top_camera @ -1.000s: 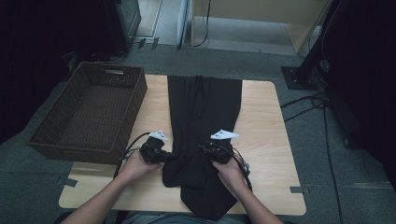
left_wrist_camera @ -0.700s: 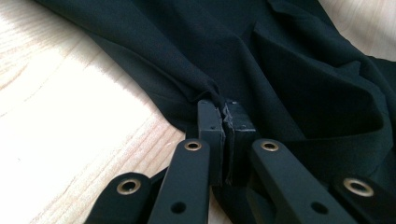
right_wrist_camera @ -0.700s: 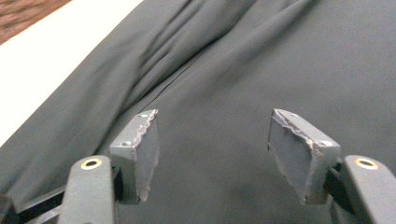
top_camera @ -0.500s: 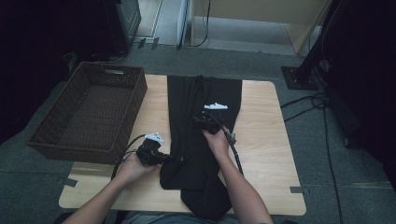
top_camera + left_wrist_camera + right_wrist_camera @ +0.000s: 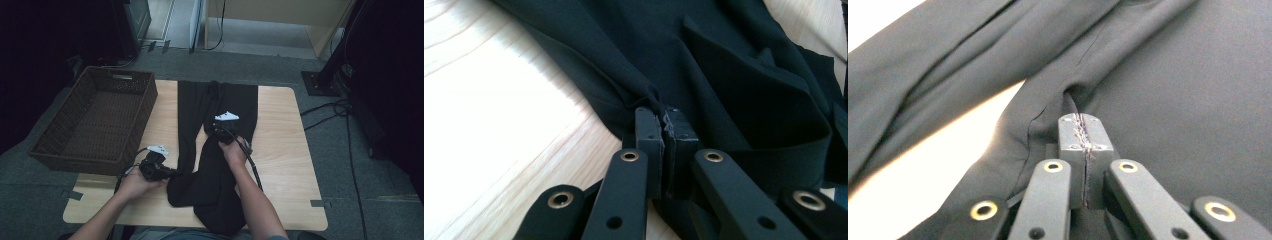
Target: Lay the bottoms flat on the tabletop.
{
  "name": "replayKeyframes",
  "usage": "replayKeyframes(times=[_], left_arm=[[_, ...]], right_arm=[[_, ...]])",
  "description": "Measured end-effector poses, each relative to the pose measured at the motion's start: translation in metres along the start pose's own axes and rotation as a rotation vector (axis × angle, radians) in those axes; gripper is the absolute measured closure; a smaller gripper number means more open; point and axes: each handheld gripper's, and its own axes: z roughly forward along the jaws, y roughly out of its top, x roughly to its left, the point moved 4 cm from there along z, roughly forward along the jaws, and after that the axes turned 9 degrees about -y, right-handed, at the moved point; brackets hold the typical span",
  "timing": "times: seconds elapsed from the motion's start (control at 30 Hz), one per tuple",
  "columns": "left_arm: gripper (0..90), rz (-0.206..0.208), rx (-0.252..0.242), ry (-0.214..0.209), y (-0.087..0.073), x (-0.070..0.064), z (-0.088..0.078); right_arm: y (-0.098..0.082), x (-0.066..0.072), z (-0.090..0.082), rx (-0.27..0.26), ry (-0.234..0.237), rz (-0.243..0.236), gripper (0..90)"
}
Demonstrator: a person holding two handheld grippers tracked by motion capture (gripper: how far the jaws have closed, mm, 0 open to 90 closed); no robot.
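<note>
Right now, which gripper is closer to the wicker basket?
Left. The left gripper pinches the black trousers' edge just off the basket's near corner; the right gripper grips them mid-table, farther away.

Left gripper point(image 5: 172, 173) low with jaws clamped; right gripper point(image 5: 218, 131) extended forward, jaws just closed.

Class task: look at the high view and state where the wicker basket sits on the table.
The basket sits at the table's left edge, overhanging it, just left of the black trousers.

Trousers point(image 5: 216, 145) on table point(image 5: 280, 150), basket point(image 5: 95, 120) left
</note>
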Motion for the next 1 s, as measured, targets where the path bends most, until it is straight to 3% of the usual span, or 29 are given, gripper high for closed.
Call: replayKeyframes(times=[0.17,0.23,0.37,0.53,0.67,0.8,0.9,1.0], left_arm=[[81.4,-0.030,-0.021,0.010,0.001,0.004,-0.005],[76.4,-0.020,-0.056,0.004,0.006,0.001,-0.009],[65.5,-0.022,-0.151,0.013,0.027,-0.001,-0.018],[57.9,-0.025,-0.173,0.052,0.060,0.006,-0.012],[51.9,-0.058,-0.182,0.143,0.084,0.028,-0.008],[52.0,-0.119,-0.168,0.248,0.089,0.053,-0.007],[53.8,-0.146,-0.149,0.291,0.084,0.064,-0.005],[57.9,-0.157,-0.144,0.282,0.080,0.069,0.000]], right_arm=[[-0.019,-0.011,-0.024,0.025,0.054,0.019,90.0],[-0.029,-0.017,-0.035,0.033,0.067,0.035,90.0],[-0.046,-0.021,-0.056,0.037,0.087,0.010,90.0],[-0.059,-0.019,-0.074,0.052,0.116,0.015,90.0],[-0.066,-0.018,-0.083,0.064,0.133,0.018,90.0],[-0.072,-0.017,-0.091,0.077,0.141,0.016,90.0],[-0.076,-0.018,-0.099,0.094,0.136,-0.006,90.0],[-0.083,-0.024,-0.108,0.113,0.133,0.005,90.0]])
